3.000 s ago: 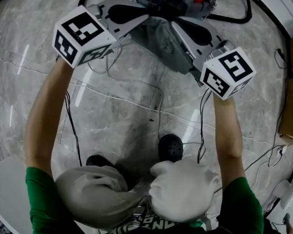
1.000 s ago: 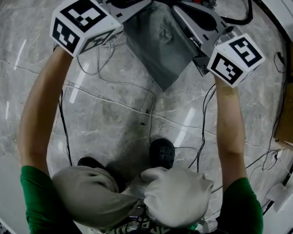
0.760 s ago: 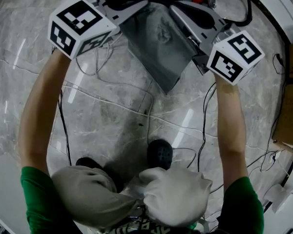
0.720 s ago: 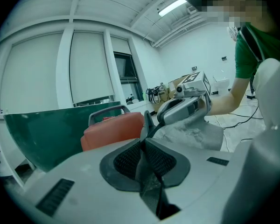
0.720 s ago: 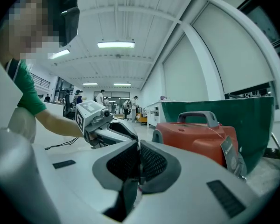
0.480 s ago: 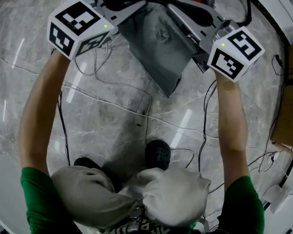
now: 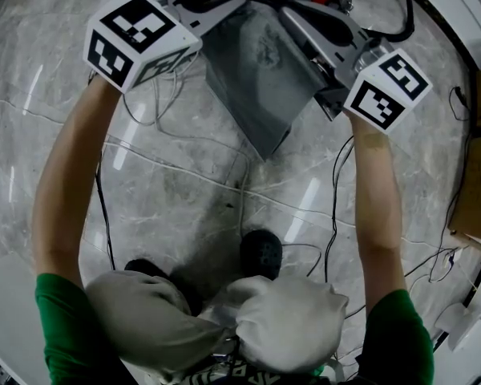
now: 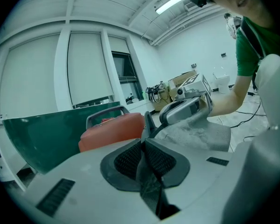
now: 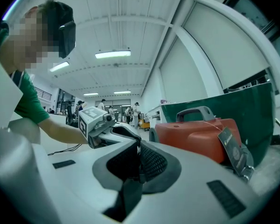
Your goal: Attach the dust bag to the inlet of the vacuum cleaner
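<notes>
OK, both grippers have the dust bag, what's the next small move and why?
Probably ease both forward toward the orange vacuum cleaner: left gripper and right gripper are each shut on the upper edge of the dust bag, and the machine sits directly ahead.

The floor (image 7: 184, 207) is glossy grey marble with pale veins. Thin black cables (image 7: 333, 215) lie across it, and a thicker black cable (image 7: 382, 34) curves near the red vacuum cleaner (image 9: 196, 132). Two black shoes (image 7: 261, 253) stand on it.
</notes>
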The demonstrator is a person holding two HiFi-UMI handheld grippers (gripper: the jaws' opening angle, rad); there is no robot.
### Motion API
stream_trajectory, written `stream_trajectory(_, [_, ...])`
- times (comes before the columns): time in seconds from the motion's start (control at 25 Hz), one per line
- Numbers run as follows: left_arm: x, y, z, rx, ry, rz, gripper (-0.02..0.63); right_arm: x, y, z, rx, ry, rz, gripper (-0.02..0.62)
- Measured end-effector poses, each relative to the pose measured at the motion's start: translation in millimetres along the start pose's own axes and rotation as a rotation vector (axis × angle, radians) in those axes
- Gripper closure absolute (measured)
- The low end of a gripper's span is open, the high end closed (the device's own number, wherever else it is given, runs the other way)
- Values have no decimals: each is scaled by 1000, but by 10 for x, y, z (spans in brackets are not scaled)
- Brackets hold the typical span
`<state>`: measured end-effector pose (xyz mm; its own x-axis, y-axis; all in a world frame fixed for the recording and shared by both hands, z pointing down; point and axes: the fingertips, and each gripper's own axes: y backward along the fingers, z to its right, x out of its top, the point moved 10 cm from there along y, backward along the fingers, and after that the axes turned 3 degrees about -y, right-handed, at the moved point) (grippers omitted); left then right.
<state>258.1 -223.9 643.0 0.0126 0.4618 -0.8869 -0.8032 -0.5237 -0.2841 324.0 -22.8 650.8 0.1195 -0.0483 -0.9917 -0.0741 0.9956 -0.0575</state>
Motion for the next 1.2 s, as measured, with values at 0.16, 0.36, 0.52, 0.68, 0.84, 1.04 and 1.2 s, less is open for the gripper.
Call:
stream_trajectory(0.16, [-22, -10, -12, 11, 14, 11, 577, -6, -16, 25, 4, -5, 7, 572])
stream_trajectory(0.36, [-36, -19, 21, 27, 23, 10, 577, -35, -9, 22, 6, -14, 2, 572])
stream_trajectory(0.52, [-66, -27, 54, 31, 31, 8, 578, -61, -1, 12, -3, -17, -14, 573])
stream_trajectory(0.68, [-82, -32, 51, 49, 27, 10, 579, -60, -24, 28, -2, 1, -20, 572])
stream_trajectory(0.84, [-95, -20, 91, 60, 33, 1, 580, -86, -16, 11, 1, -13, -22, 572])
stream_trajectory(1.04, [-87, -33, 71, 70, 31, -2, 580, -68, -28, 33, -6, -3, -24, 572])
stream_trajectory(1.2, [-104, -29, 106, 73, 42, -5, 580, -93, -18, -9, -22, 4, -24, 573])
